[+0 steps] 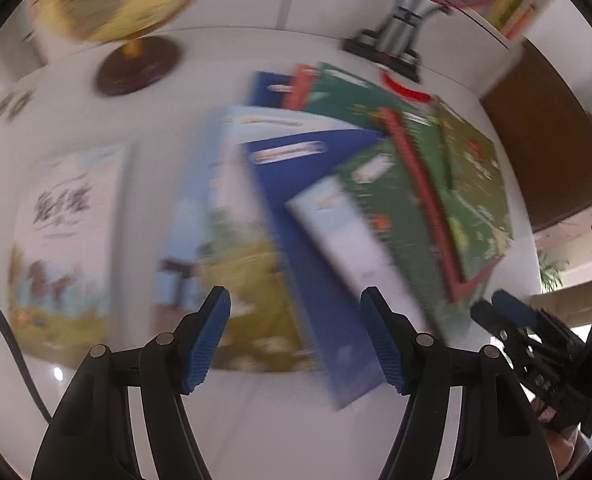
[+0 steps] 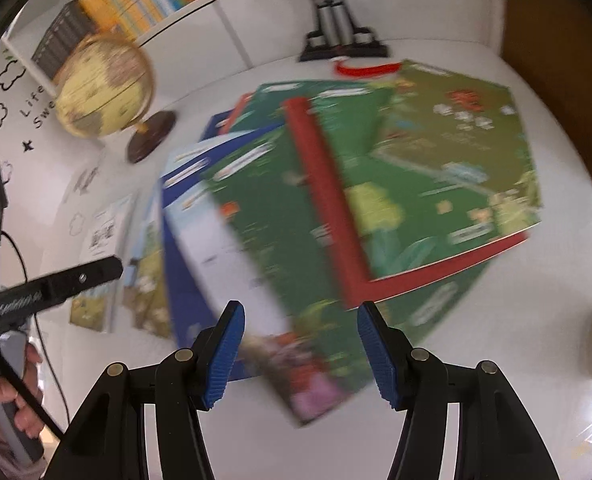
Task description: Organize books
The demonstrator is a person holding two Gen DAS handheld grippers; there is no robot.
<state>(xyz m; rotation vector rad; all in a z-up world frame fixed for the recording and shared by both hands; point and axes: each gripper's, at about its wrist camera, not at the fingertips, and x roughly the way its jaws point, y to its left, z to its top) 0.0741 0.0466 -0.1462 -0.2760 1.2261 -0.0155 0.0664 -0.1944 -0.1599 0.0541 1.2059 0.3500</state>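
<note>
Both views are taken from above, angled steeply down along the fingers onto the white table [image 1: 167,128]. The scattered books [image 1: 336,208] and yellow globe [image 2: 103,88] are shared, seen closely.

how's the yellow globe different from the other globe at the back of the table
The yellow globe shows its whole sphere, pale yellow with tan patches; the other globe is cut off by the frame, only its bottom edge showing. The yellow globe stands on a round dark brown base; the other globe rises on a silver stem from a black rectangular base. The yellow globe stands left of the scattered books; the other globe stands behind them. Both stand upright on the white table.
</note>
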